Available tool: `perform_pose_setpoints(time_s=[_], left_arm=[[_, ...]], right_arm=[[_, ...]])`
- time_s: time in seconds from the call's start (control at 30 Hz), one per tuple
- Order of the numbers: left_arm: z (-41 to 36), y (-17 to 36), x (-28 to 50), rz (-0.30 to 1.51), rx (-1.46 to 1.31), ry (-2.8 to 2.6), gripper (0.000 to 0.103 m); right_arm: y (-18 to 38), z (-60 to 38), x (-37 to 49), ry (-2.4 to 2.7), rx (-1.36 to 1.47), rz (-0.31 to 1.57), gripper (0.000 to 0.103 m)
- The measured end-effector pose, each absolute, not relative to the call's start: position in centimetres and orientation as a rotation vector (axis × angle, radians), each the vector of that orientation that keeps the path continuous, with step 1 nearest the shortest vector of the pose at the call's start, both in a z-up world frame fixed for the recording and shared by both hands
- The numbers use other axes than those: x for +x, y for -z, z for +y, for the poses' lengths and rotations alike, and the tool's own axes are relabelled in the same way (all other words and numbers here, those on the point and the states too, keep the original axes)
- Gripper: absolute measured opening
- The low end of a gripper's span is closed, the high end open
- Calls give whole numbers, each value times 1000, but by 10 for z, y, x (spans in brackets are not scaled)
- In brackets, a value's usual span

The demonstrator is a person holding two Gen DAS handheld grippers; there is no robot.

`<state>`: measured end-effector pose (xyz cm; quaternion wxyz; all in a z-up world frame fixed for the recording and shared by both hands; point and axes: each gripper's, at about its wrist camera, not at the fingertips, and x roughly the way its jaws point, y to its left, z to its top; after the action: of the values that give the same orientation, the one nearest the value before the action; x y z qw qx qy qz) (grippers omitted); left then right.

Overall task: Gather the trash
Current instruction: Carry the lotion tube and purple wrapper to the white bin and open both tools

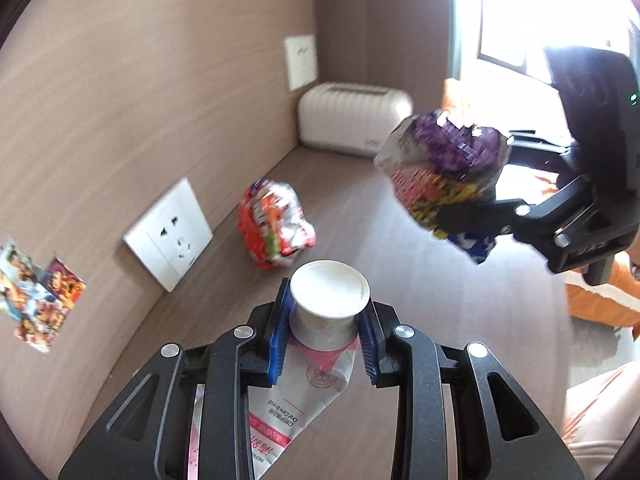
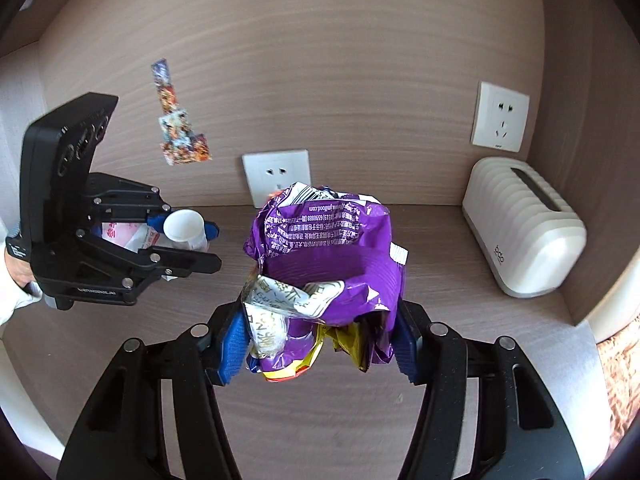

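Observation:
My left gripper [image 1: 326, 330] is shut on a white tube with a white cap [image 1: 329, 300], held above the wooden desk; it also shows in the right wrist view [image 2: 182, 226]. My right gripper [image 2: 320, 344] is shut on a crumpled purple snack bag [image 2: 332, 256], held above the desk; the same bag shows at the right of the left wrist view [image 1: 444, 168]. A crumpled red and white wrapper [image 1: 276, 224] lies on the desk by the wall, ahead of the left gripper.
A white ribbed tissue box [image 2: 524, 232] stands in the far right corner of the desk [image 2: 452, 280]. Wall sockets [image 2: 276, 176] sit on the back panel, with colourful stickers [image 2: 180, 128] beside them. A bright window [image 1: 532, 20] lies beyond.

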<state>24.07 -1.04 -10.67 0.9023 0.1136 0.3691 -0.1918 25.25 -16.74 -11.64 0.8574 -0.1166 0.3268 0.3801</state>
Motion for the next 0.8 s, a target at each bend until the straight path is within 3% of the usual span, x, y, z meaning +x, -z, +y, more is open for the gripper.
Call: perform_pose_setpoints(time_s=[0.43, 0.8], left_arm=[[-71, 84, 147, 693, 362, 591, 30], [-157, 87, 91, 675, 429, 852, 30]], right_arm=[[80, -217, 124, -641, -239, 637, 60], [82, -298, 50, -436, -174, 715, 60]])
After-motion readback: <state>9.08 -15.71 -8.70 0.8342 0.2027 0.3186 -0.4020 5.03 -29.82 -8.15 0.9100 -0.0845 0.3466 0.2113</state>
